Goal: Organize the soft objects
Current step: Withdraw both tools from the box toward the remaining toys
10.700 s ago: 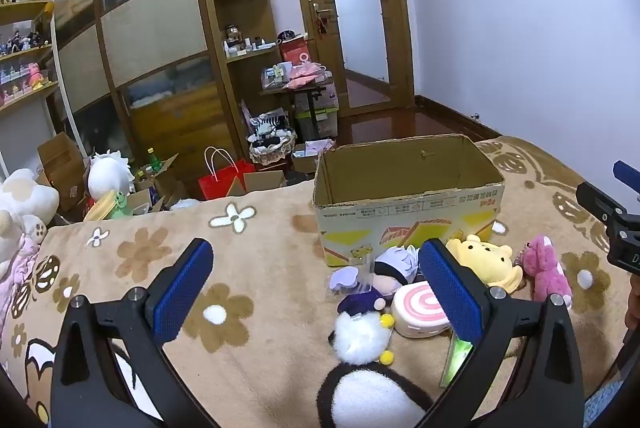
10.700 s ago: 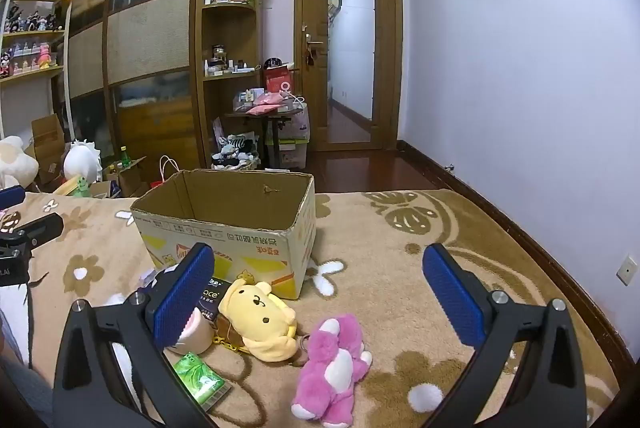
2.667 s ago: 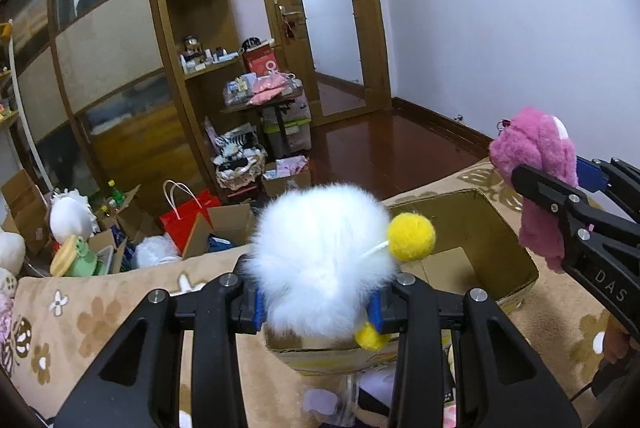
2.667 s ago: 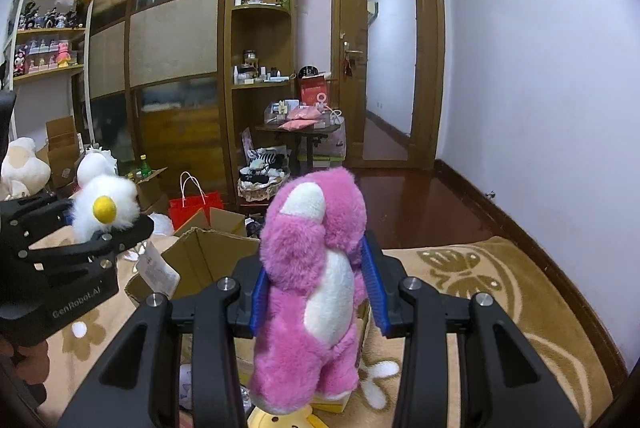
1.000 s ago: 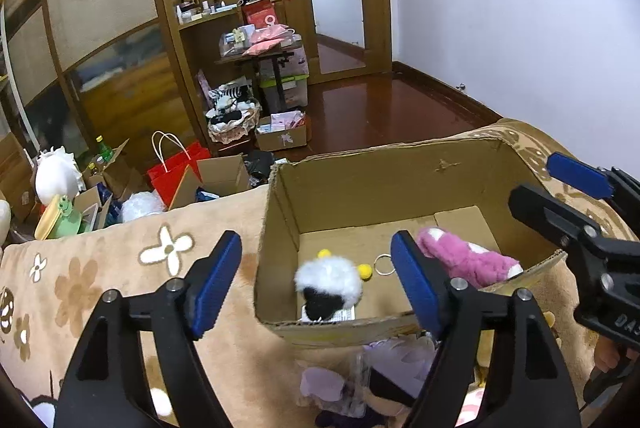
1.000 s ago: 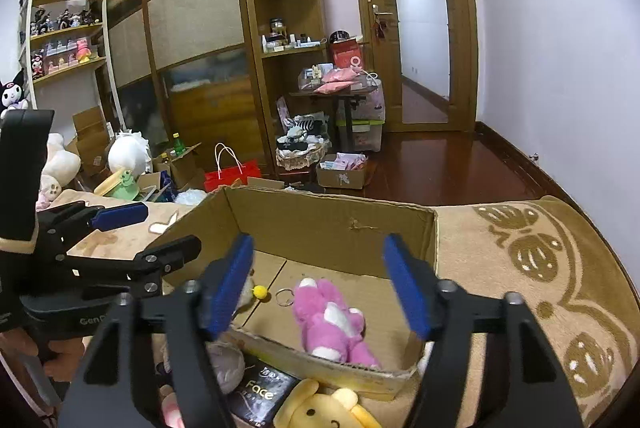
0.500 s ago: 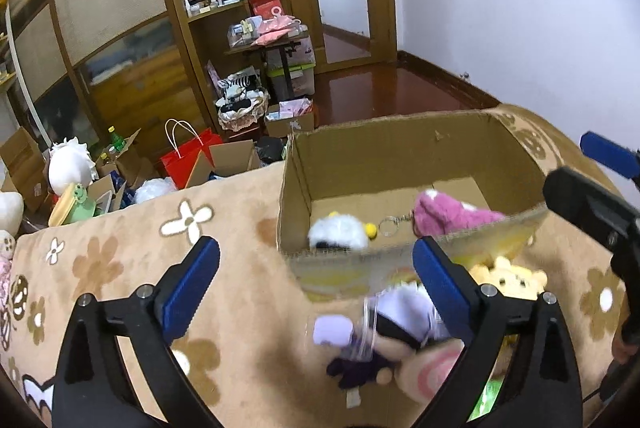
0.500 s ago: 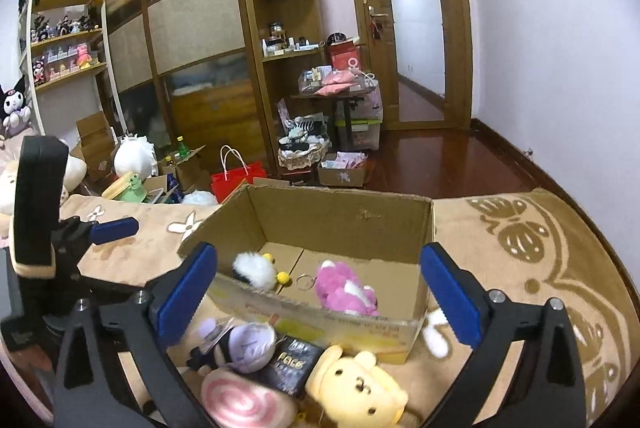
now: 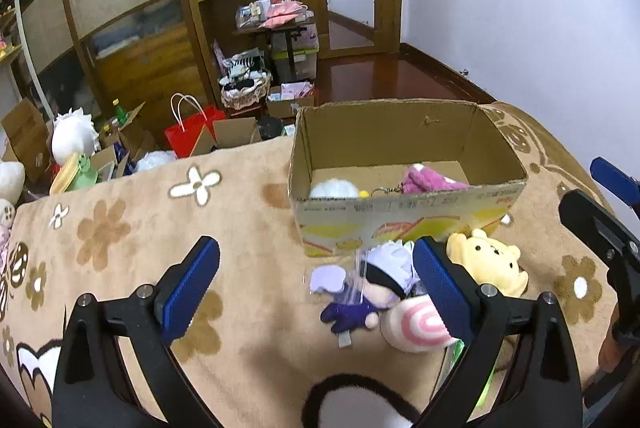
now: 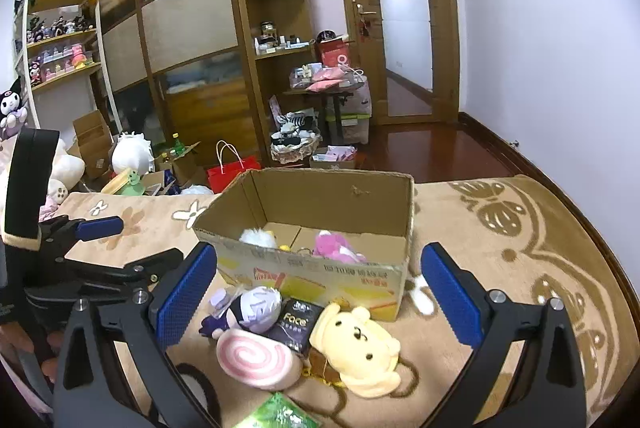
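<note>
An open cardboard box [image 9: 404, 216] [image 10: 320, 272] stands on the flowered blanket. Inside lie a white fluffy toy [image 9: 334, 189] [image 10: 256, 237] and a pink plush [image 9: 426, 180] [image 10: 336, 246]. In front of the box lie a purple-haired doll [image 9: 372, 280] [image 10: 252, 306], a pink swirl plush [image 9: 418, 326] [image 10: 256, 358] and a yellow bear [image 9: 486, 262] [image 10: 360, 344]. My left gripper [image 9: 316, 292] is open and empty above the doll. My right gripper [image 10: 318, 298] is open and empty above the toys.
A black packet [image 10: 298, 322] and a green packet [image 10: 276, 414] lie among the toys. A black-and-white plush [image 9: 352, 404] sits at the near edge. Past the blanket's far edge are a red bag [image 9: 188, 132], boxes, shelves and a door.
Both grippers let go of the white toy and the pink plush into the box, then drew back and down toward the toys in front of it.
</note>
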The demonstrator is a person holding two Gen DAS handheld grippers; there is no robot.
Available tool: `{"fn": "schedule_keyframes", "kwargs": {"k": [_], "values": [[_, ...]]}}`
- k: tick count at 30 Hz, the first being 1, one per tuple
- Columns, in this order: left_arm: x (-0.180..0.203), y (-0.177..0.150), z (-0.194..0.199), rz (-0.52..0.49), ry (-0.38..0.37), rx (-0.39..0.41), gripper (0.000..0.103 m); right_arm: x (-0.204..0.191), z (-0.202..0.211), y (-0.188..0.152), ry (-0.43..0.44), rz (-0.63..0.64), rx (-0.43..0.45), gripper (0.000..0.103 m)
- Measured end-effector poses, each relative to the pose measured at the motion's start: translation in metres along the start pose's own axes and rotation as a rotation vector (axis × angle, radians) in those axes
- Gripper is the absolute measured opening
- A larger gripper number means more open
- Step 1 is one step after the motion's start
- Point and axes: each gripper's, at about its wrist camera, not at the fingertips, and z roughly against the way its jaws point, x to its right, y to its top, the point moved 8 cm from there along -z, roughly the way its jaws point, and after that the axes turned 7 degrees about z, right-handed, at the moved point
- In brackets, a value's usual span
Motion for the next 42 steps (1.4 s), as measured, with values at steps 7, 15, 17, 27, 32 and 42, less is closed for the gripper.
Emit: {"fn": "schedule_keyframes", "kwargs": {"k": [7, 15, 17, 27, 32, 42], "values": [[-0.005, -0.007, 0.000, -0.007, 0.017, -0.024, 0.097, 0.005, 0.008, -0.012, -0.010, -0.024, -0.007, 0.103], [-0.012, -0.009, -0.015, 0.007, 0.020, -0.060, 0.097, 0.005, 0.005, -0.015, -0.018, -0.018, -0.007, 0.103], [-0.012, -0.009, -0.019, 0.009, 0.021, -0.067, 0.097, 0.005, 0.000, -0.018, -0.018, -0.020, -0.013, 0.103], [-0.007, -0.012, -0.047, -0.007, 0.014, -0.120, 0.097, 0.009, -0.024, -0.031, -0.019, -0.033, -0.048, 0.103], [-0.002, -0.015, -0.063, -0.029, 0.010, -0.158, 0.097, 0.014, -0.036, -0.037, -0.024, -0.052, -0.065, 0.103], [0.000, -0.024, -0.098, -0.063, 0.021, -0.242, 0.097, 0.020, -0.060, -0.052, -0.013, -0.092, -0.130, 0.103]]}}
